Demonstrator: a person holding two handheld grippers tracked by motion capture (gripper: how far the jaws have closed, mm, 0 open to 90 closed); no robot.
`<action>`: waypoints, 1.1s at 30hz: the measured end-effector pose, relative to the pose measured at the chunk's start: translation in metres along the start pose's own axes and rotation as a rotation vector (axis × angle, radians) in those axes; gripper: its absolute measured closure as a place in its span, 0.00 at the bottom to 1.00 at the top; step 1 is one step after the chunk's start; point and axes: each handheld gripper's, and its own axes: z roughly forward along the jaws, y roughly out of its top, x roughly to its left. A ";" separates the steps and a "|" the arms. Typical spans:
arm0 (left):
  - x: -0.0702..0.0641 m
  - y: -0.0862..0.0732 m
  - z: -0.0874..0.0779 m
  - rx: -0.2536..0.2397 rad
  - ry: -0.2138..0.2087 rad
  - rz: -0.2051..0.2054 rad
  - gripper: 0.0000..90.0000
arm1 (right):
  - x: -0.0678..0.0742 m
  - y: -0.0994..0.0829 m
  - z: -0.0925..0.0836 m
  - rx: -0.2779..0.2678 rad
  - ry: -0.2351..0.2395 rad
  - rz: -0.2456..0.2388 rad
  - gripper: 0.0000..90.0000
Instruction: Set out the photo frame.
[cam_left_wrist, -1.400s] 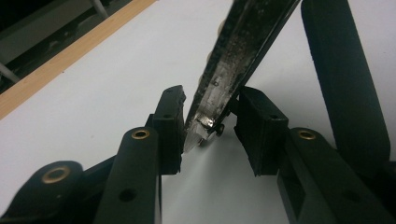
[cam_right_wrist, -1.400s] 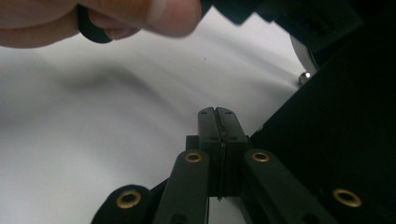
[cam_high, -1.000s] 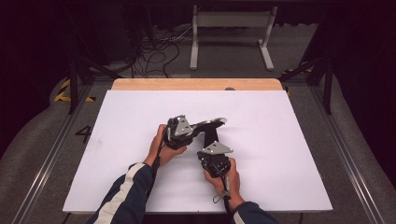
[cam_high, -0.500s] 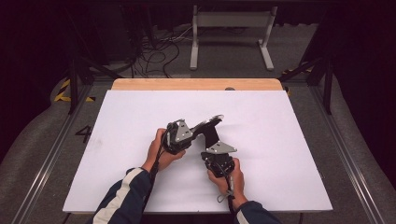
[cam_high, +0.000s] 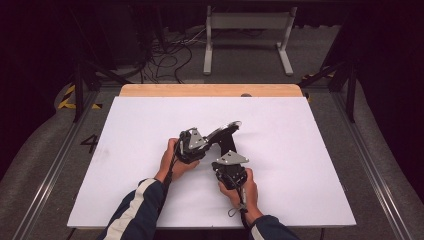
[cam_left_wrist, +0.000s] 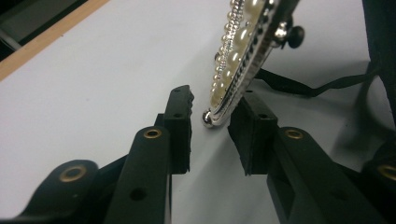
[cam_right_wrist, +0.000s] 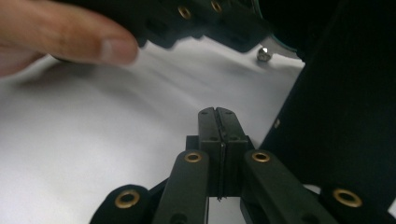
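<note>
A silver clasp piece set with pearls and small stones (cam_left_wrist: 236, 51) hangs tilted over the white board, with a black strap (cam_left_wrist: 299, 86) trailing behind it. Its ball-tipped end sits between the jaws of my left gripper (cam_left_wrist: 215, 93). Those jaws have just been opening: a gap shows on the left pad's side, and the piece lies close against the right pad (cam_left_wrist: 245, 128). In the high view my left gripper (cam_high: 226, 131) reaches right toward the ornament (cam_high: 235, 123). My right gripper (cam_right_wrist: 218, 112) is shut, pads pressed flat together, beside a broad black surface (cam_right_wrist: 336, 116). It sits just below the left one (cam_high: 223, 150).
The white board (cam_high: 310, 150) lies on a wooden table whose far edge (cam_high: 210, 90) shows. A thumb (cam_right_wrist: 70, 39) of the left hand crosses the top of the right gripper view. Cables and a metal stand are on the floor beyond the table.
My left hand and its gripper have sunk a little toward the board, and the ornament with them. The right hand has stayed where it was.
</note>
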 end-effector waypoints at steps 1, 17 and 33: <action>0.000 0.000 0.000 -0.013 -0.012 -0.009 0.79 | 0.001 0.001 0.000 -0.003 -0.003 -0.001 1.00; -0.009 -0.004 -0.009 -0.015 0.034 0.017 0.88 | -0.005 -0.001 -0.001 -0.008 -0.062 0.059 1.00; -0.024 -0.013 -0.031 0.004 0.036 0.033 0.89 | -0.010 -0.008 -0.007 0.004 -0.041 0.051 1.00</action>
